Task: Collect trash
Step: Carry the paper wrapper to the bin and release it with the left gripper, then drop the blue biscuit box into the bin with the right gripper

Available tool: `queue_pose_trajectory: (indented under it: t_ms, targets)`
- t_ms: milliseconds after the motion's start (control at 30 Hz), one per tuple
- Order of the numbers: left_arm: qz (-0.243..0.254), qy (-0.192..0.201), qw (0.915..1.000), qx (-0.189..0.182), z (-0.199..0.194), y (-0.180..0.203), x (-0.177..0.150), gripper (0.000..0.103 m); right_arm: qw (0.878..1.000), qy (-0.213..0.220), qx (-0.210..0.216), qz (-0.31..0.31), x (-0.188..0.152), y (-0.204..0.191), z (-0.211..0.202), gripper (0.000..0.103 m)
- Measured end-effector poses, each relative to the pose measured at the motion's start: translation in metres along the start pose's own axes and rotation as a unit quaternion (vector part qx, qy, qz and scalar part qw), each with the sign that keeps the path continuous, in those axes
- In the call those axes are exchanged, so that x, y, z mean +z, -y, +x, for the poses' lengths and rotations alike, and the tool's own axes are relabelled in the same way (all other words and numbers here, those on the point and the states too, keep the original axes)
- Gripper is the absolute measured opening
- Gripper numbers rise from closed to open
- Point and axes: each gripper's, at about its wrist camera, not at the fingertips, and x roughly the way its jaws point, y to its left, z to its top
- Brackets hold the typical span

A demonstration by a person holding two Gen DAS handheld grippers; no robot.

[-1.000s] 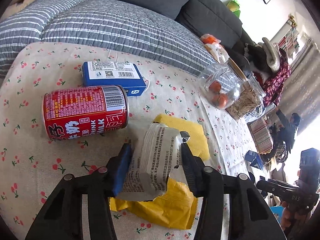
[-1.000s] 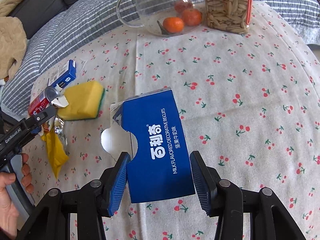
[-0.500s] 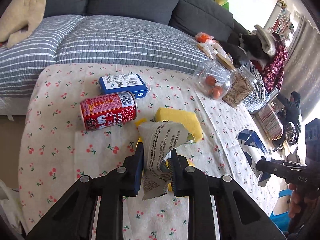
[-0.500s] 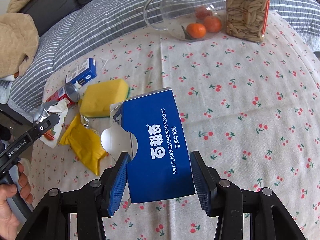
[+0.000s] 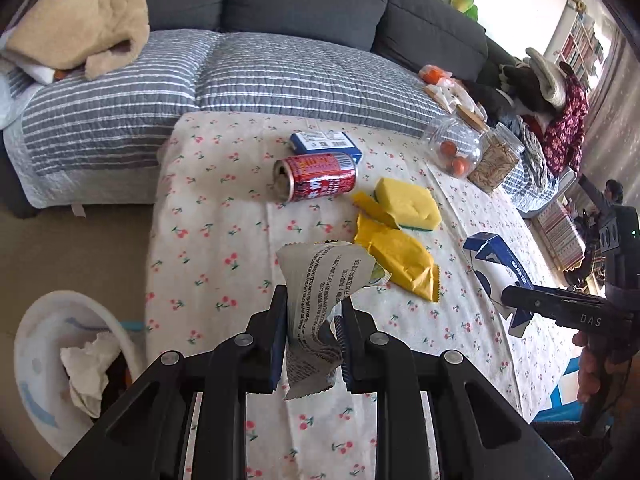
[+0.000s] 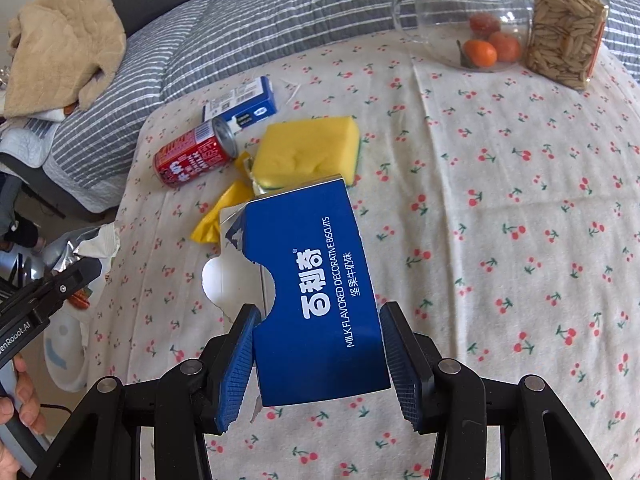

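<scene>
Crinkled grey-white foil marks the wrapper (image 5: 320,300) pinched between the jaws of the left gripper (image 5: 313,336) in the left wrist view, clamped tight and held above the near edge of the cherry-print tablecloth (image 5: 224,248). Beyond it on the cloth lie a yellow packet (image 5: 400,258) touching a yellow sponge (image 5: 408,204), and a red can (image 5: 316,176) on its side just in front of a small blue box (image 5: 326,144) near the far edge by the sofa. Two clear jars (image 5: 474,154) stand at the far right corner. Off the left edge, low down, sits a white bin (image 5: 52,364) with crumpled paper inside. At the right edge the right gripper (image 5: 520,304) holds a blue biscuit box (image 5: 500,268). In the right wrist view, the right gripper (image 6: 318,364) is closed on that blue biscuit box (image 6: 316,300), its blue pads pressing both sides, the box lifted over the middle of the tablecloth (image 6: 500,200). Behind it are the sponge (image 6: 308,150), packet (image 6: 218,212), can (image 6: 194,154) and small blue box (image 6: 244,106) toward the left edge, the jars (image 6: 520,24) at the far edge. The left gripper (image 6: 76,270) with the wrapper (image 6: 90,242) shows at the left.
</scene>
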Motion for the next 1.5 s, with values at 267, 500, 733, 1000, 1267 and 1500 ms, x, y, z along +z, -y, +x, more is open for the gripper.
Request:
queue_pose_trajectory:
  t_ms: [267, 500, 733, 1000, 1267, 1500]
  targets:
    - [-0.039, 0.005, 0.9983, 0.043, -0.041, -0.074, -0.029, 0.024, 0.999, -0.02, -0.001, -0.03, -0.015, -0.04, 0.02, 0.054]
    - [-0.087, -0.005, 0.9918, 0.094, -0.061, -0.143, -0.055, 0.024, 0.998, -0.036, 0.013, -0.054, -0.025, -0.08, 0.041, 0.054]
    - [-0.134, -0.039, 0.9825, 0.123, -0.051, -0.183, -0.069, 0.04, 0.995, -0.049, 0.034, -0.078, -0.033, -0.118, 0.058, 0.054]
    - [-0.161, -0.039, 0.9736, 0.157, -0.05, -0.201, -0.072, 0.103, 0.994, -0.061, 0.035, -0.086, -0.038, -0.142, 0.079, 0.054]
    - [-0.178, -0.043, 0.9696, 0.163, -0.063, -0.208, -0.082, 0.103, 0.993, -0.065, 0.032, -0.09, -0.041, -0.153, 0.087, 0.054]
    - [-0.187, -0.045, 0.9626, 0.191, -0.081, -0.222, -0.095, 0.103, 0.991, -0.064, 0.041, -0.106, -0.044, -0.177, 0.093, 0.054]
